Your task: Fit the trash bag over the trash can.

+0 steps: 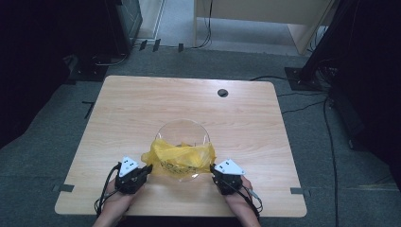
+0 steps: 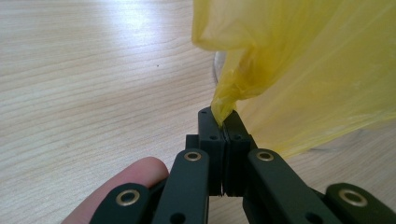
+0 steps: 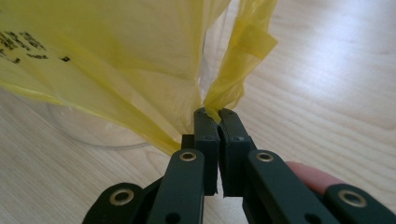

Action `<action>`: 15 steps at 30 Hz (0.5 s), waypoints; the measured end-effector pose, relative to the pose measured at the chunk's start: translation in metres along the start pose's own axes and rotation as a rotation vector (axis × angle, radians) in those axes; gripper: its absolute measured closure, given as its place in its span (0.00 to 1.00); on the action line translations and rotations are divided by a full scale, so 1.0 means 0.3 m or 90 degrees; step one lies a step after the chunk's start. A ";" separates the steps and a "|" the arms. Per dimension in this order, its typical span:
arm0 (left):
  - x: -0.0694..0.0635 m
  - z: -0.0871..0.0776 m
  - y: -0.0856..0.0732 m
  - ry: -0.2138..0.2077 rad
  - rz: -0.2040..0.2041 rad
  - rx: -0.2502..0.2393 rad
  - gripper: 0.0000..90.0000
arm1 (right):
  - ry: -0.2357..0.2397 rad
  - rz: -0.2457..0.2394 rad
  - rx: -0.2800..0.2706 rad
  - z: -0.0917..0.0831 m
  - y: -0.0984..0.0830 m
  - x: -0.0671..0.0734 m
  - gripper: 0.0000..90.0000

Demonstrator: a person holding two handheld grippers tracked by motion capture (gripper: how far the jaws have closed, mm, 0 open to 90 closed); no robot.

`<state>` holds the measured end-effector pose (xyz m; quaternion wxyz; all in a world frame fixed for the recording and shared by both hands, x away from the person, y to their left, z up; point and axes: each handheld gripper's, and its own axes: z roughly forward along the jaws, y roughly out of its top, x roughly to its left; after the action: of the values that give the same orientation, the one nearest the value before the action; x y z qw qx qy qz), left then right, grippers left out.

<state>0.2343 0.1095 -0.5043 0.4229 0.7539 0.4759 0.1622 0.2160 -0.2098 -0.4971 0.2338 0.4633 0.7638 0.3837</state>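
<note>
Bag stretched over bowl
Left hand-held gripper [image 2: 223, 122] and right hand-held gripper [image 3: 212, 116] each pinch the thin yellow plastic bag [image 1: 182, 156] draped in the clear round glass bowl [image 1: 182, 130].

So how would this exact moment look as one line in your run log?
left gripper: shut on yellow bag | right gripper: shut on yellow bag | bag: draped over clear bowl | bowl: on table

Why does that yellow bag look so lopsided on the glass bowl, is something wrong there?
Nothing is spilled or broken. The yellow bag covers only the near side of the clear bowl, bunched and wrinkled, because the left gripper and right gripper each pinch a gathered edge of it. The far rim is bare.
</note>
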 end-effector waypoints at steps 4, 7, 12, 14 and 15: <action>0.003 0.002 0.000 -0.001 -0.002 -0.003 0.99 | -0.003 0.002 0.003 0.008 -0.005 -0.002 0.97; 0.006 -0.016 -0.006 -0.006 0.008 -0.036 0.81 | -0.008 0.010 -0.007 0.002 -0.008 -0.016 0.83; 0.016 -0.053 0.000 -0.025 0.012 -0.072 0.51 | 0.035 0.023 -0.044 -0.027 -0.016 -0.054 0.55; 0.017 -0.064 0.003 -0.026 0.014 -0.085 0.47 | 0.021 0.016 -0.064 -0.045 -0.012 -0.059 0.42; 0.014 -0.072 0.006 -0.027 0.017 -0.094 0.46 | 0.009 0.016 -0.083 -0.061 -0.001 -0.063 0.39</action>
<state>0.2234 0.1232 -0.4910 0.4853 0.7303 0.4432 0.1864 0.2116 -0.2335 -0.4864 0.2531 0.4536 0.7331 0.4390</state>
